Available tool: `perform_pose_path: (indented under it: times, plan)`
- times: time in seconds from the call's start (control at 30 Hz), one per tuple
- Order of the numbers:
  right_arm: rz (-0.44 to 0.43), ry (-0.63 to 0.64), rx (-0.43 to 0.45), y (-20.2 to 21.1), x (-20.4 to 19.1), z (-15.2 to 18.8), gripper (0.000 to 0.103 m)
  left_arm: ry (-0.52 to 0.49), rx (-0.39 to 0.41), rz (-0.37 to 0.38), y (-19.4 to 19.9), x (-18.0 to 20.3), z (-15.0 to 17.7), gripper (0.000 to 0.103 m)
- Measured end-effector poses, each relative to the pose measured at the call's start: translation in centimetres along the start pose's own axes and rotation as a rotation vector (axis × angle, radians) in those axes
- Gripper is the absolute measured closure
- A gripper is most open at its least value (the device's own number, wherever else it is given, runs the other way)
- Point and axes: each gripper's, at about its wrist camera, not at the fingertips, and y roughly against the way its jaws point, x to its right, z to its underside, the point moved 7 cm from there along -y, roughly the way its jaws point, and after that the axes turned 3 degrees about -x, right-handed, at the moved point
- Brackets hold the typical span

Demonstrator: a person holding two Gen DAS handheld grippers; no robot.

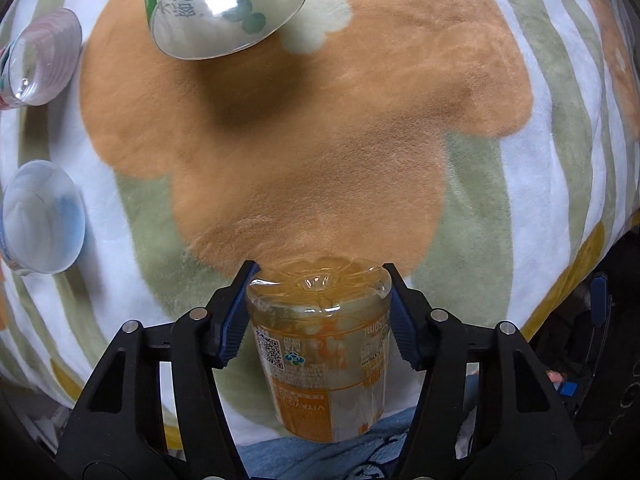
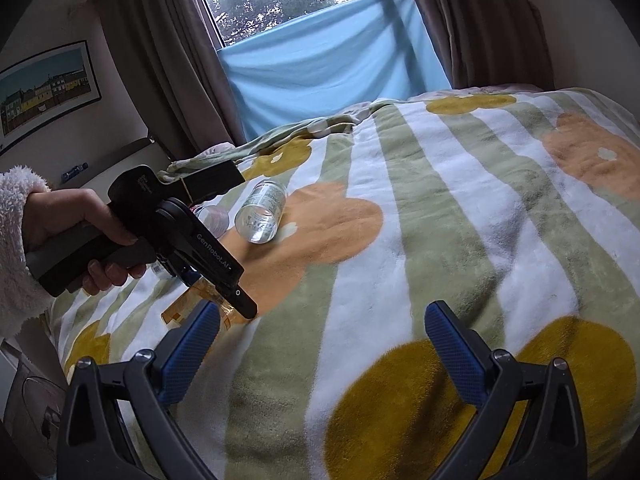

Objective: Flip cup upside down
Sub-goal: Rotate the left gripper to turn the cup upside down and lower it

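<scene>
My left gripper (image 1: 320, 276) is shut on a clear plastic cup with an orange label (image 1: 320, 344). Its closed base points away from the camera, above the blanket. In the right wrist view the left gripper (image 2: 236, 300) is held low over the bed, and only orange bits of the cup (image 2: 188, 308) show beneath it. My right gripper (image 2: 322, 332) is open and empty above the blanket, to the right of the left one.
A clear cup with green print (image 1: 228, 8) lies on its side on the flowered blanket (image 1: 320, 140); it also shows in the right wrist view (image 2: 262, 212). Two more clear cups (image 1: 40, 60) (image 1: 42, 216) lie at the left. The bed edge is at the lower right.
</scene>
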Motion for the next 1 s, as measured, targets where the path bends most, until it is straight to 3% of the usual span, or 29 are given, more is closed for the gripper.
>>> perform_pose_path:
  times: [0.17,0.3,0.4,0.5,0.67,0.8,1.0]
  plan:
    - [-0.009,0.011,-0.004,-0.1,-0.7,0.1,0.001,0.007,0.077,0.047,1.4,-0.2,0.9,0.045]
    - [-0.012,0.026,0.001,0.0,-1.1,0.0,0.001,0.011,0.231,0.110,4.3,-0.5,2.1,0.046]
    - [-0.020,0.031,0.006,0.0,-1.5,-0.1,0.001,0.011,0.454,0.132,7.4,-0.8,3.4,0.046]
    - [-0.027,0.046,0.004,-0.2,-2.0,0.0,0.001,0.004,0.724,0.082,10.8,-1.0,5.0,0.046]
    - [-0.039,0.069,-0.003,-0.6,-3.0,0.6,0.001,0.016,0.980,-0.003,15.6,-3.7,5.0,0.046]
    - [-0.037,0.083,-0.020,-0.9,-3.4,1.3,0.000,0.037,1.090,-0.036,14.8,-4.7,4.7,0.046]
    - [-0.028,0.099,-0.048,-1.4,-3.4,1.9,0.000,0.060,1.058,-0.024,12.4,-6.1,3.0,0.045]
